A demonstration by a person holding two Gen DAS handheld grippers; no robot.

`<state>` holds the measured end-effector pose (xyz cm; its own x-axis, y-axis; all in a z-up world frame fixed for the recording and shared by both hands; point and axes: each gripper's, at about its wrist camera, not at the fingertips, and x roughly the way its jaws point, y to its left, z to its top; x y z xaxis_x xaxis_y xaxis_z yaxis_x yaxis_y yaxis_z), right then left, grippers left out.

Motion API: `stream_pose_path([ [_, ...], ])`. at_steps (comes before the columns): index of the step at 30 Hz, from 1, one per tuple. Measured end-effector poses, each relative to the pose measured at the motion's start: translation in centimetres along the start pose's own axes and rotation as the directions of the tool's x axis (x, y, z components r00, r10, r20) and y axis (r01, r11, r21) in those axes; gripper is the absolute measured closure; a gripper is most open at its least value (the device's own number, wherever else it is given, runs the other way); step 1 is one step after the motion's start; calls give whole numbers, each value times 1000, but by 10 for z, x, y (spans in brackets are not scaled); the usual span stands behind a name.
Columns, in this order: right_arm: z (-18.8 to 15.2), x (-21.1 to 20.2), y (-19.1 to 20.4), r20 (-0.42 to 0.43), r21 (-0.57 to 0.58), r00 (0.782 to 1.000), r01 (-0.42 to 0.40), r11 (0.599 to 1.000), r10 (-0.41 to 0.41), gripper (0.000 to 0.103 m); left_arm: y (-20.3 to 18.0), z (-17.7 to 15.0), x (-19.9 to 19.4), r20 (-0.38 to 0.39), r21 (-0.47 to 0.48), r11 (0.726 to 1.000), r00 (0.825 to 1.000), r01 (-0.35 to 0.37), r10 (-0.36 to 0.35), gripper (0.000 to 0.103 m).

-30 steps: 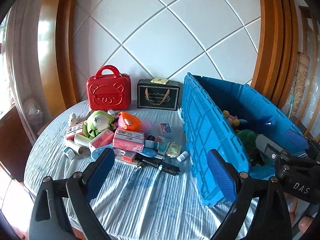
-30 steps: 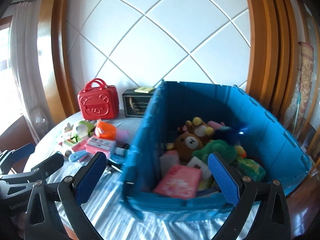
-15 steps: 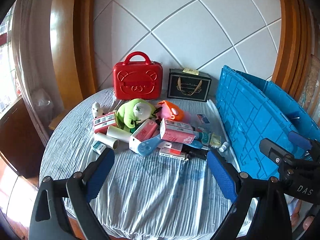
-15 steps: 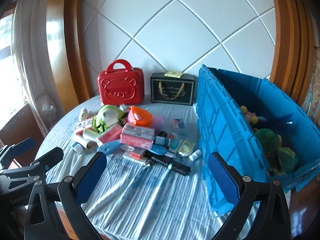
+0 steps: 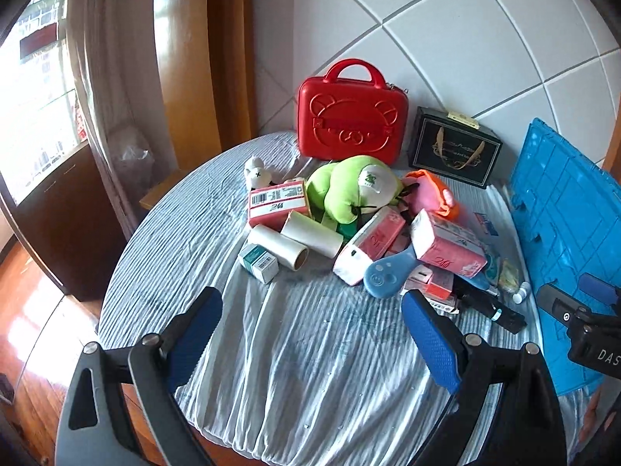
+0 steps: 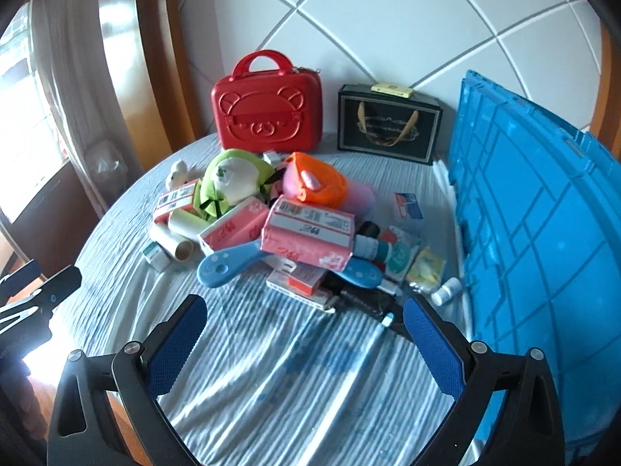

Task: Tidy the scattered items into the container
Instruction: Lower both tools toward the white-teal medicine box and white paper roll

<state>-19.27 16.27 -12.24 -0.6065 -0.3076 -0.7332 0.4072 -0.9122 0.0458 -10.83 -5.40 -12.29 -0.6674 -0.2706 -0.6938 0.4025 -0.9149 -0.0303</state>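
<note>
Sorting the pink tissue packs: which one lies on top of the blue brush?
The pink tissue pack in the pile's middle, barcode up. It rests across the blue brush; the others lie further left, beside the green plush toy.

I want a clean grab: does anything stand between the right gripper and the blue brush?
Nothing visible does. Only bare striped cloth lies between the open right gripper and the blue brush, whose round end faces it.

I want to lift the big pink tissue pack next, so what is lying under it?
Under the pink plastic-wrapped tissue pack lie the handle end of a blue plastic brush, a smaller pink-and-white flat box and a blue oval piece. Anything deeper is covered.
</note>
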Motion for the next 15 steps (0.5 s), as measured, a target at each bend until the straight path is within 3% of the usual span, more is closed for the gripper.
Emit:
stream_pose_path([
  [8, 8, 46, 49, -69, -45, 997, -45, 998, 42, 0, 56, -2, 48, -79, -25, 999, 996, -46, 44, 8],
  [15, 17, 86, 111, -112, -5, 993, -23, 1000, 22, 0, 107, 19, 96, -111, 44, 999, 994, 15, -10, 8],
])
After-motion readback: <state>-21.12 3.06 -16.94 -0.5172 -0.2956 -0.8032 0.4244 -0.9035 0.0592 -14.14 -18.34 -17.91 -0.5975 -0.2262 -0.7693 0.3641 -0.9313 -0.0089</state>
